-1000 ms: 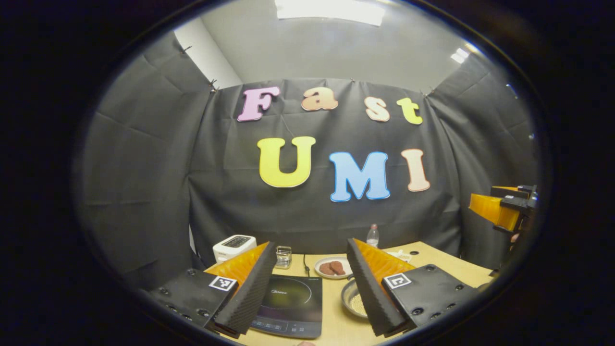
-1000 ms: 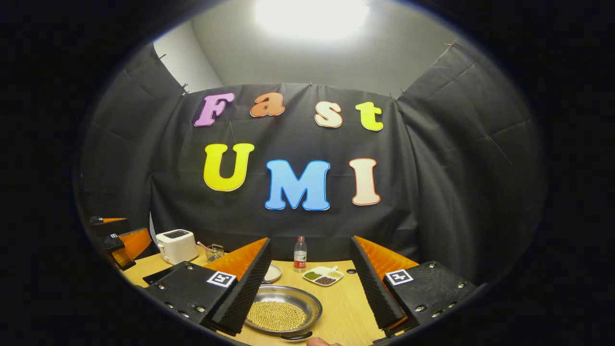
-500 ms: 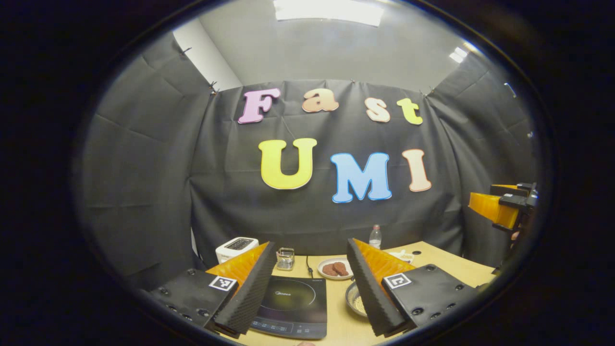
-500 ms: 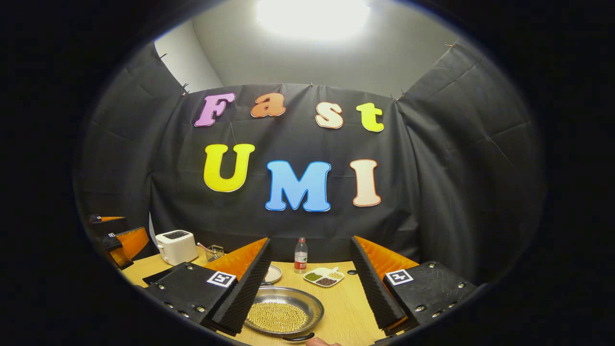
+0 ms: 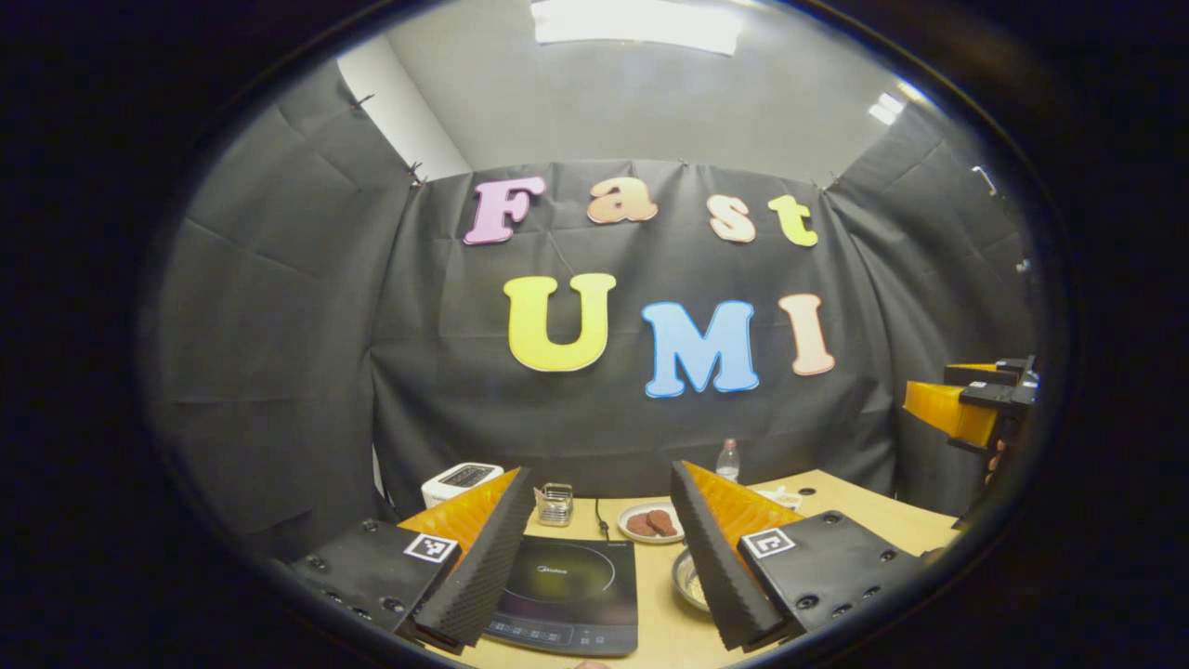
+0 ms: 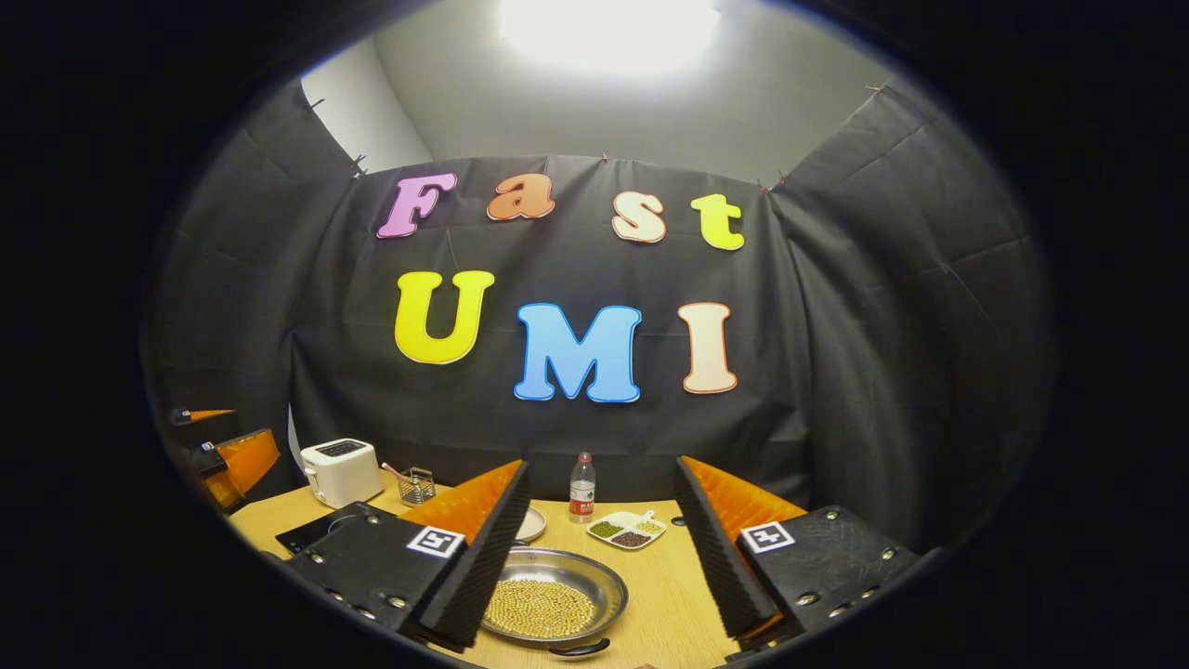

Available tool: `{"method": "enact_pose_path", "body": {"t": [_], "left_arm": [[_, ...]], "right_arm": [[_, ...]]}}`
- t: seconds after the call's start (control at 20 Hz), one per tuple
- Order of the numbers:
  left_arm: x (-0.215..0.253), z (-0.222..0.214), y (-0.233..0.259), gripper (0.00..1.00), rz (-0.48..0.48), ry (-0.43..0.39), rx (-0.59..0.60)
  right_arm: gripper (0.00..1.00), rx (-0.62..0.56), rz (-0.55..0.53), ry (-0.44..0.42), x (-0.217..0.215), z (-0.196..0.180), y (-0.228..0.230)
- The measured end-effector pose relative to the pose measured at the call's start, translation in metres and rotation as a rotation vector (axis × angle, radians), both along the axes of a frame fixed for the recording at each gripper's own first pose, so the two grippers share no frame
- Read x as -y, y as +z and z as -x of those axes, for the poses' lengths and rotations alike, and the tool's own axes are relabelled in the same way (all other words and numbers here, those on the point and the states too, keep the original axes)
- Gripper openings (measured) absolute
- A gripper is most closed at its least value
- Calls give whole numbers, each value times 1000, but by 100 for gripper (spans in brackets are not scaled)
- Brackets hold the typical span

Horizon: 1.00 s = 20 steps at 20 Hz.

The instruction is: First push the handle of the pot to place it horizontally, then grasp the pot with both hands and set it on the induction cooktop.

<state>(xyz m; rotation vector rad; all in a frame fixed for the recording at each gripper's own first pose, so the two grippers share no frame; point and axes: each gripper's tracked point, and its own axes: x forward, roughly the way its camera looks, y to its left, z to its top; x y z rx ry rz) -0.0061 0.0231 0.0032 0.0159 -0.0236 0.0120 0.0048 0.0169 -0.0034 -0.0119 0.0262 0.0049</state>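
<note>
With its fingers spread wide and empty, the right gripper (image 6: 599,548) hangs above the pot (image 6: 550,606) of beans, handle (image 6: 578,648) nearest, likely lining up a push, while the left gripper (image 5: 594,544), equally spread, frames the induction cooktop (image 5: 568,595) on the table (image 6: 669,595) beyond

The pot (image 6: 554,602) looks like shiny bare metal, and the cooktop (image 5: 568,595) has a smooth, glossy black top. Both sit on a matt, pale wood-look table (image 6: 669,595). The ribbed black pads (image 6: 478,567) on the gripper fingers look rough and dull.
</note>
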Motion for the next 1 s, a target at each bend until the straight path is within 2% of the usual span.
{"method": "enact_pose_path", "body": {"t": [0.05,0.1,0.15,0.2,0.25,0.35,0.4,0.45,0.5,0.55,0.6,0.8,0.85,0.9,1.0], "left_arm": [[-2,1,1,96,-1,2,2],[-5,3,1,96,-4,4,4],[-8,3,2,96,-9,8,7],[-12,4,4,96,-13,12,12],[-14,4,6,96,-16,13,16],[-20,3,6,95,-16,13,22],[-23,3,5,99,-17,14,24],[-27,3,6,95,-18,17,24],[-32,2,5,95,-16,17,25],[-35,1,4,96,-12,14,25],[-39,1,3,95,-12,15,25],[-56,-2,-2,99,-2,8,25],[-61,-3,-1,95,-2,5,31],[-64,-3,-3,99,-6,5,32],[-72,-2,-6,95,-10,18,25]], "right_arm": [[84,-2,0,3,-2,0,0],[80,-1,-1,5,-4,0,0],[64,-4,-3,12,-6,0,0],[65,-12,-8,18,-11,0,-3],[54,-22,-15,37,-17,0,-5],[52,-47,-7,40,-26,-8,-15],[35,-39,-4,22,-21,-2,-7],[18,-44,-11,42,-30,-5,-7],[18,-51,-8,52,-38,-1,-9],[10,-38,0,37,-37,2,-9],[3,-55,3,81,-50,0,-14],[2,-164,22,172,-84,1,-54],[2,-189,27,183,-90,2,-63],[2,-219,29,201,-95,5,-73],[2,-268,30,236,-105,9,-92]]}}
